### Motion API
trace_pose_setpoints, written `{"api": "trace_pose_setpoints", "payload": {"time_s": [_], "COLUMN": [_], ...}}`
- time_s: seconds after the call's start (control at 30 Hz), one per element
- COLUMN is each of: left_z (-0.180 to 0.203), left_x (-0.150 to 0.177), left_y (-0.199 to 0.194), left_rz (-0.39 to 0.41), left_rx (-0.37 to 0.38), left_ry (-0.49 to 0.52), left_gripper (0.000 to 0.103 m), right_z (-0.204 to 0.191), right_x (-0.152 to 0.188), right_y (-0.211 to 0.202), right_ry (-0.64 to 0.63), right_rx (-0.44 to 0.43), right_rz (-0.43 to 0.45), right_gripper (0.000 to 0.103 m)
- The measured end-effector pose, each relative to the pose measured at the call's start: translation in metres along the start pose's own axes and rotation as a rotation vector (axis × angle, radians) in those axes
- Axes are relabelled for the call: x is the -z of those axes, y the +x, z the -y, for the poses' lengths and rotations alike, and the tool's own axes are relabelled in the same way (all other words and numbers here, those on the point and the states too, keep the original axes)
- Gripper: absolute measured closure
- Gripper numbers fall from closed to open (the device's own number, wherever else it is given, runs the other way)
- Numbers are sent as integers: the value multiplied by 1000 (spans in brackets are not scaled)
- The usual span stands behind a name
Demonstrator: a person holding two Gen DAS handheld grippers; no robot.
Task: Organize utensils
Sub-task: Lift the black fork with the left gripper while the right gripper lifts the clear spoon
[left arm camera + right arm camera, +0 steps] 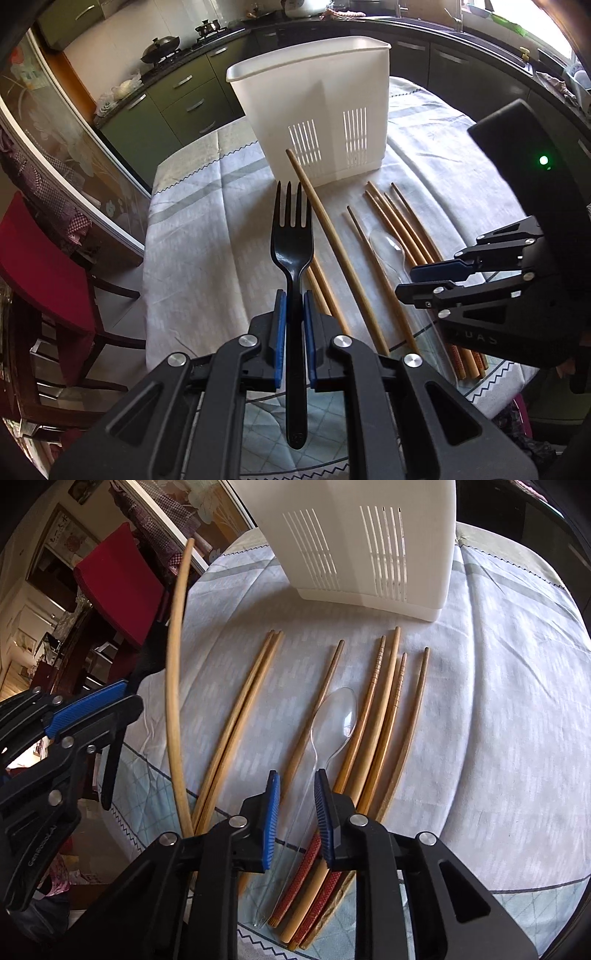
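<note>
Left gripper (294, 325): its 2 blue pads are pressed against the handle of a black fork (293, 258), which points forward and away, raised above the table.
Left gripper from the right wrist view (92, 716): seen at the left edge, side-on, one blue pad facing up.
Right gripper (297, 812): fingers parted with a clear gap between the 2 blue pads, held low, gripping nothing.
Right gripper from the left wrist view (428, 280): at the right edge, pointing left.
</note>
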State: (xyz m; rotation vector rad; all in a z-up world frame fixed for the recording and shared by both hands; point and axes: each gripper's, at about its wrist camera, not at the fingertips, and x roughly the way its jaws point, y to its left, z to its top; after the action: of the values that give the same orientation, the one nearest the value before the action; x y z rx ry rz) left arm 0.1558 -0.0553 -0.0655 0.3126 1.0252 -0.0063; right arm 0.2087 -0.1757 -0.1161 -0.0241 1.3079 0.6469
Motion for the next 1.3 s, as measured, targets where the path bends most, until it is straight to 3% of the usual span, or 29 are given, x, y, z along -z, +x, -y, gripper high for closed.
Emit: {"api": "trace_pose_setpoints", "payload": {"time_s": [0.07,0.13,0.2,0.27,0.3,0.37,0.43,0.5,0.57,0.63,0.73,0.8,1.13,1.3], "left_z": [2,-2,-2,-7,-8,-3,-7,-4,-7,-6,-10,-11,-26,-33], "left_x": [0,-2,-2,-3,-3,-2,-3,-3,-4,-3,-5,-5,-18,-27], "left_y": [-6,-5,-3,1,3,1,5,5,7,4,-3,-11,-47,-55], "left_rz": [45,16,15,-9,-14,24,-8,8,-13,14,39,76,195,217], "left_rx": [-71,-8,-18,44,43,-39,23,-31,16,-35,-6,-27,19,27], "left_ry": [25,3,5,-28,-40,-5,-34,-15,-40,-33,-57,-54,-96,-117], "left_gripper": [94,94,94,94,94,94,94,94,94,94,94,94,94,94], "right_z": [0,-1,-2,-3,-4,-7,-9,-11,-15,-20,-25,-25,-19,-17], "right_x": [-3,-5,-7,-9,-10,-11,-15,-20,-20,-19,-23,-23,-25,-28], "right_y": [5,9,11,13,13,14,18,21,22,23,28,29,26,17], "right_ry": [-1,-2,-7,-5,-6,-12,-19,-26,-39,-52,-62,-69,-17,-5], "right_rx": [36,62,86,91,95,104,118,132,152,170,189,200,125,87], "right_rz": [3,4,5,6,5,5,5,6,11,14,27,39,112,155], "right_gripper": [87,87,88,88,88,88,88,88,88,88,89,90,93,93]}}
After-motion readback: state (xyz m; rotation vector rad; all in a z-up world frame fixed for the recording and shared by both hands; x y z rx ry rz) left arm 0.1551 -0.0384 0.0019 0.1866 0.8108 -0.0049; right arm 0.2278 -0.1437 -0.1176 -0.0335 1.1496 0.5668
